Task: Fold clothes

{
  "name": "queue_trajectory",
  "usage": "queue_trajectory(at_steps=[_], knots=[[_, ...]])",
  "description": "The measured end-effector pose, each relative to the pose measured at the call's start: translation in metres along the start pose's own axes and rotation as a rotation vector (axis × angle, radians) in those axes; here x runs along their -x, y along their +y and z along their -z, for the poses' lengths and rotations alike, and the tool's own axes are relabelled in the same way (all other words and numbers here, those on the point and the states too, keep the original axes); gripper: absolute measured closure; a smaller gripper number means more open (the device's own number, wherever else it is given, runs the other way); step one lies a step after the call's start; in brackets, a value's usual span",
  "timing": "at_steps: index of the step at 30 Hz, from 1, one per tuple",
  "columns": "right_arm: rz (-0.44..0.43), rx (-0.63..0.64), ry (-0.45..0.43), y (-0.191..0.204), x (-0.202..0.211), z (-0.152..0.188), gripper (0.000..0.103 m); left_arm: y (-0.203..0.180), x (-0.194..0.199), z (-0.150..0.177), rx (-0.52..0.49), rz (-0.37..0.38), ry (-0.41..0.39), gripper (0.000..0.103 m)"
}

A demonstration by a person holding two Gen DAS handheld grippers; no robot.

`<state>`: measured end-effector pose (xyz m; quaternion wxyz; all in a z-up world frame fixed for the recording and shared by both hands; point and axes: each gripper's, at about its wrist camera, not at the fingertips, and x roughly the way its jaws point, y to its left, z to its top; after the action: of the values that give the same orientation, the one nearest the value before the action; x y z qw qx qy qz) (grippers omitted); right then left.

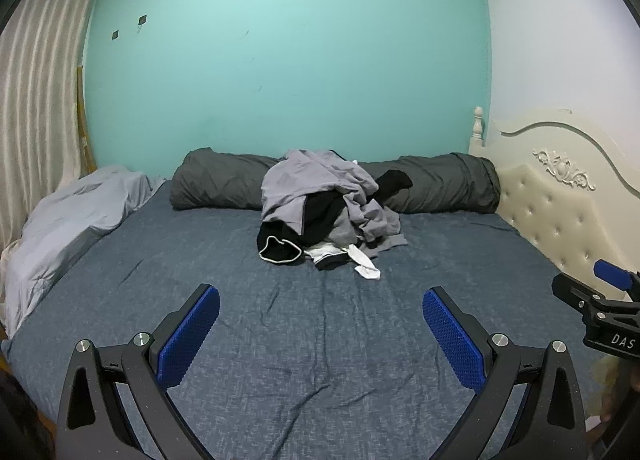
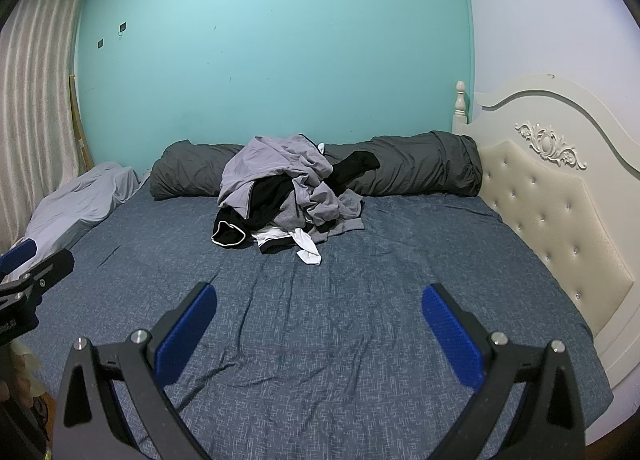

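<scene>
Hovering low over the near end of the bed [image 1: 304, 340], the left gripper [image 1: 320, 324] has its blue-padded fingers [image 1: 190, 336] spread wide with nothing between them, only wrinkled blue-grey sheet below. The right gripper [image 2: 320, 324] hangs beside it, fingers [image 2: 452, 336] just as wide and empty; its tip also shows at the right edge of the left wrist view.

Well apart from both, toward the far side of the mattress, sits the heap of clothes [image 1: 328, 204]: a light grey garment [image 1: 296, 180] draped over the top, black pieces under it, a black item with white trim [image 1: 278, 250] at the front left, and a white sock [image 1: 366, 262] trailing out at the front. The heap leans against a long dark grey rolled duvet [image 1: 440, 180] lying along the turquoise wall [image 1: 280, 60]. A pale grey blanket [image 1: 68, 216] is bunched at the left edge by the curtain [image 1: 40, 80], and a cream tufted headboard [image 2: 552, 212] borders the right side.
</scene>
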<state>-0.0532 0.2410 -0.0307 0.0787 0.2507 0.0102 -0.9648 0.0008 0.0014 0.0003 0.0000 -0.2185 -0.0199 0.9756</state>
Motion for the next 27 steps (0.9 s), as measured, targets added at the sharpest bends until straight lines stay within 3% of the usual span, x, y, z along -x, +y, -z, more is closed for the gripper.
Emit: queue_trajectory(at_steps=[10,27], knots=[[0.001,-0.002,0.004,0.001,-0.001,0.000,0.000,0.003,-0.007,0.019,0.008,-0.001,0.003,0.000],[-0.002,-0.006,0.003,-0.001,-0.002,0.002,0.000,0.003,-0.007,0.020,0.014,-0.009,0.011,0.000]])
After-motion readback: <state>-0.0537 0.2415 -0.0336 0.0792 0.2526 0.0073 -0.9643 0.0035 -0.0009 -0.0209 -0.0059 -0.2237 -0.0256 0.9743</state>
